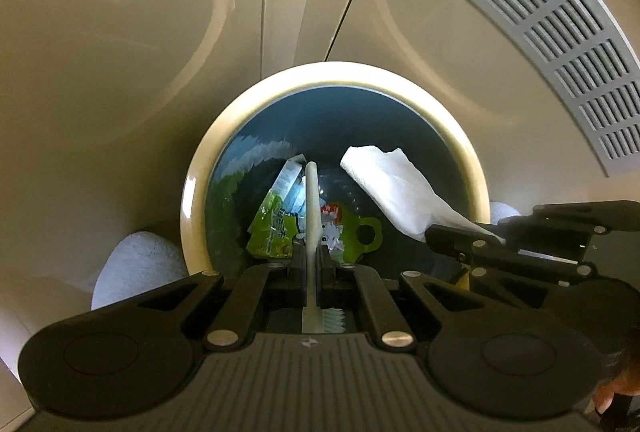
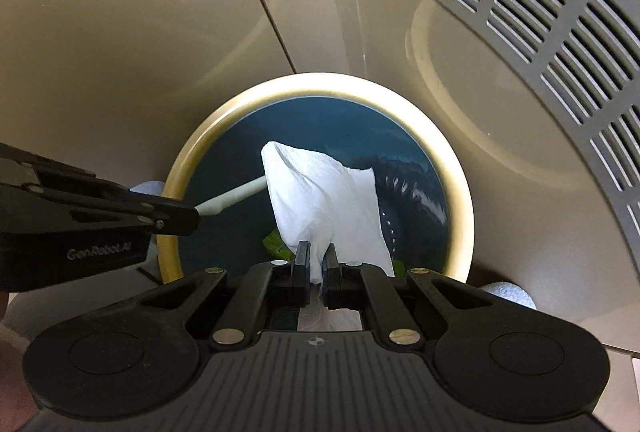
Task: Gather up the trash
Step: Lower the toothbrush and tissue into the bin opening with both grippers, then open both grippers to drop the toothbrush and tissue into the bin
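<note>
A round trash bin with a cream rim [image 1: 256, 92] and dark liner stands below both grippers. My left gripper [image 1: 311, 252] is shut on a cream toothbrush [image 1: 312, 200], its handle pointing down into the bin and its bristles back by the palm. My right gripper [image 2: 315, 256] is shut on a white paper tissue [image 2: 320, 192], which hangs over the bin's mouth. From the left wrist the right gripper [image 1: 436, 234] shows at the right with the tissue [image 1: 392, 184]. In the right wrist view the left gripper [image 2: 192, 218] enters from the left with the toothbrush [image 2: 236, 198]. Green wrappers [image 1: 272, 228] lie in the bin.
The bin's rim [image 2: 460, 192] stands on beige floor tiles next to a grey slotted vent grille [image 1: 560, 32]. White slipper tips [image 1: 136, 264] show on either side of the bin. The grille [image 2: 540, 12] runs along the right.
</note>
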The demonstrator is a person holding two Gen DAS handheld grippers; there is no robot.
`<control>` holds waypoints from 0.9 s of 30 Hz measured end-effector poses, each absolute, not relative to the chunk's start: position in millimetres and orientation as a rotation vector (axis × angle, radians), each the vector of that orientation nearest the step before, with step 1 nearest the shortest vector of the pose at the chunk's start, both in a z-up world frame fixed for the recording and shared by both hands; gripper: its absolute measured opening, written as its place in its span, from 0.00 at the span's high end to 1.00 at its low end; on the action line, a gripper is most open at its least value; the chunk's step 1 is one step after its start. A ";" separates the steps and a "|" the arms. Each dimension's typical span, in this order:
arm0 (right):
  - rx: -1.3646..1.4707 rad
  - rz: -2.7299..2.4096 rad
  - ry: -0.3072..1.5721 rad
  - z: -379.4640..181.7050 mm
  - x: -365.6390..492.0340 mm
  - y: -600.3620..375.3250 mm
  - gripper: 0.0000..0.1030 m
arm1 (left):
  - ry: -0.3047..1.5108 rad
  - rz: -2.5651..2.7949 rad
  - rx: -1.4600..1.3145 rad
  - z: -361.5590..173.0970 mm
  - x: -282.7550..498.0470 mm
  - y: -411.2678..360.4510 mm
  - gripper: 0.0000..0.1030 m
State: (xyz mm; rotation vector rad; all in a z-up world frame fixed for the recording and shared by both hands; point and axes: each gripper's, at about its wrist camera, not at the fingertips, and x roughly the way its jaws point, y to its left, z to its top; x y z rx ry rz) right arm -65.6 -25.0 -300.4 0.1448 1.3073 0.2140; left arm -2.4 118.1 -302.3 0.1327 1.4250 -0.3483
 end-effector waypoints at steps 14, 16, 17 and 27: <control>0.160 0.183 1.386 -316.0 -51.0 -19.6 0.94 | 1.480 -0.318 0.159 -324.8 7.5 106.9 0.96; 0.165 0.179 1.393 -316.0 -48.8 -20.1 0.94 | 1.484 -0.320 0.161 -326.0 8.4 106.1 0.96; 0.166 0.177 1.395 -315.4 -47.2 -20.5 0.94 | 1.486 -0.322 0.160 -326.4 8.9 105.9 0.96; 0.152 0.170 1.394 -318.0 -46.7 -18.3 0.91 | 1.494 -0.306 0.152 -332.7 13.1 108.2 0.96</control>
